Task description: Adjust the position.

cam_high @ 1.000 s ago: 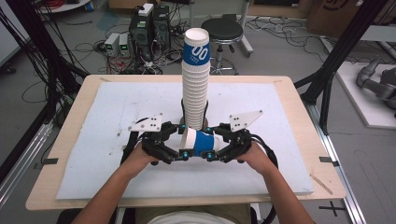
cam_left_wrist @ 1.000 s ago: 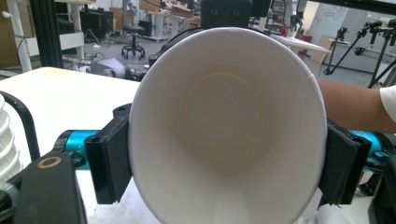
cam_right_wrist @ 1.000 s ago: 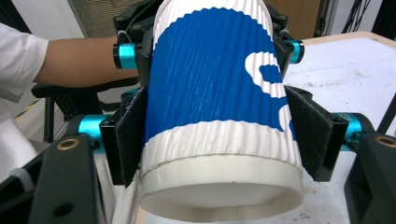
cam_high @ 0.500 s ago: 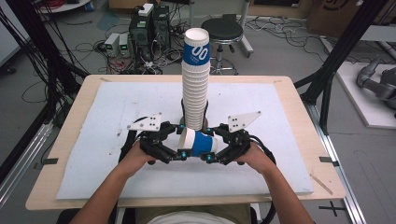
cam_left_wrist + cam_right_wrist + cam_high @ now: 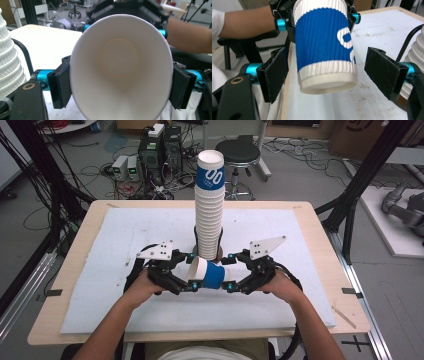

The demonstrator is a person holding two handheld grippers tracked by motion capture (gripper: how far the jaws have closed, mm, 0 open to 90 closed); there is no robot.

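White foam mat [image 5: 125, 235] on wood table [image 5: 320, 225], lab floor w/ cables. Ribbed paper cup [image 5: 207, 274] sideways before cup stack [image 5: 209, 210]: left gripper [image 5: 186, 282] clamping rim, right gripper [image 5: 231, 281] just opened, pads off base.

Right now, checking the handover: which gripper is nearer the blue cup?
Left. The left gripper clamps the blue cup at its rim; the right gripper straddles its base, pads apart.

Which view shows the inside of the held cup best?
The left gripper view: it looks straight into the cup, showing its white inside and round bottom, with the left gripper pads pressed on the rim. The right gripper view shows its blue ribbed outside and base; the high view shows it sideways, mouth partly visible.
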